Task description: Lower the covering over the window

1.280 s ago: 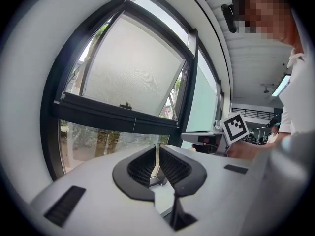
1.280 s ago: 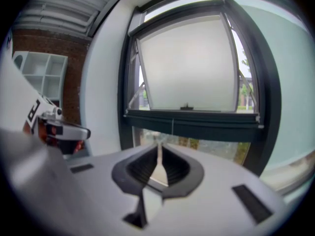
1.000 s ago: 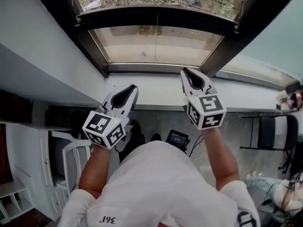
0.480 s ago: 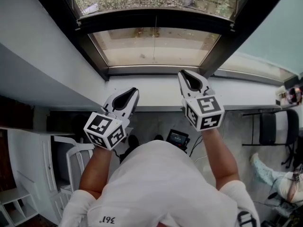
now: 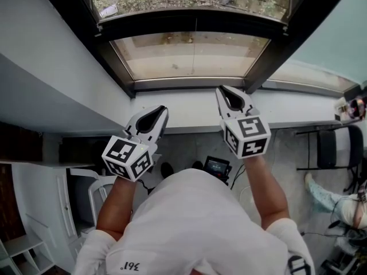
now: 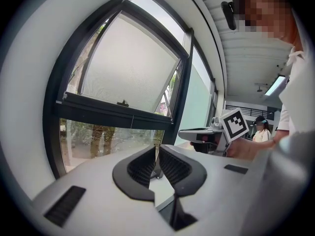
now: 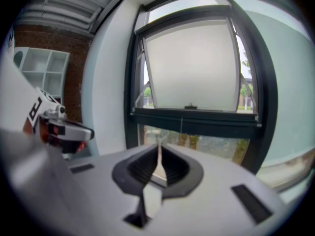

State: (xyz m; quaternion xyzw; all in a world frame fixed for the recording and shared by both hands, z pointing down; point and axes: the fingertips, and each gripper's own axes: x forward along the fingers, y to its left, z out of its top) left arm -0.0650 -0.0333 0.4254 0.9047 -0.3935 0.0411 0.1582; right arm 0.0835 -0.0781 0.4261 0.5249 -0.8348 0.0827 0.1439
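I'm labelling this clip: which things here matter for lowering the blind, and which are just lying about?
For the job: blind, its pull cord, left tool and right tool, both shut.
Lying about: black chair, white chair, floor device.

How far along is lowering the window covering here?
Done: the pale frosted covering spans the upper pane, down to the dark crossbar. In hand: nothing; the left gripper and right gripper are shut and empty above the white sill, not on the thin cord. Left: the clear lower pane is uncovered, so the pull remains.
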